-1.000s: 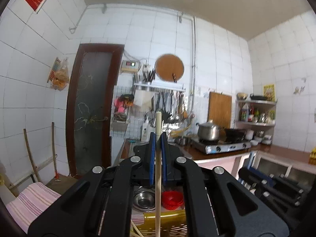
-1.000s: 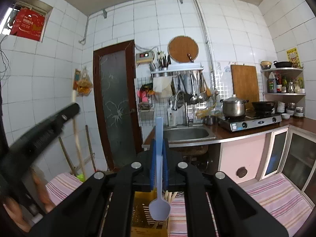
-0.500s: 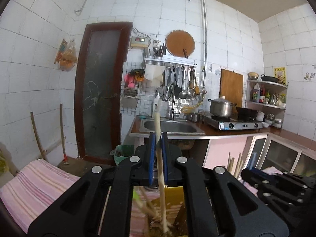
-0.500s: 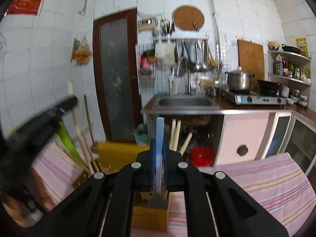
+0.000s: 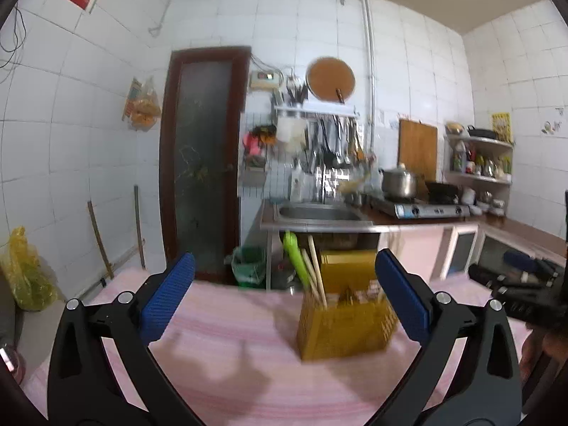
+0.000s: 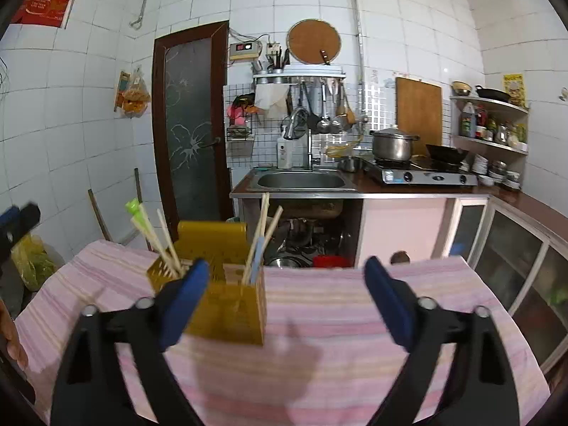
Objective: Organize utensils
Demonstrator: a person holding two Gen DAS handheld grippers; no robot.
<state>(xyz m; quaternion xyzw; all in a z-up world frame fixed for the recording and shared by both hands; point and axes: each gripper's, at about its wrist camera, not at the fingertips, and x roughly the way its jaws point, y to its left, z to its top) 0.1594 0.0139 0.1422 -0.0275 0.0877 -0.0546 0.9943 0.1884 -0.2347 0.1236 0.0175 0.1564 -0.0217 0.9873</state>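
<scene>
Holder [image 6: 230, 309]: yellow, slotted, upright on pink striped surface [image 6: 355, 319], in front of sink [image 6: 301, 179]. Chopsticks [image 6: 261, 227], blue spoon [image 6: 257, 257], green utensil [image 6: 136, 213] stand in holder. Left gripper [image 5: 282, 300]: jaws just opened, spread wide, nothing between pads; holder just beyond right pad. Right gripper [image 6: 284, 300]: jaws just opened, wide apart, empty; holder beside left pad.
</scene>
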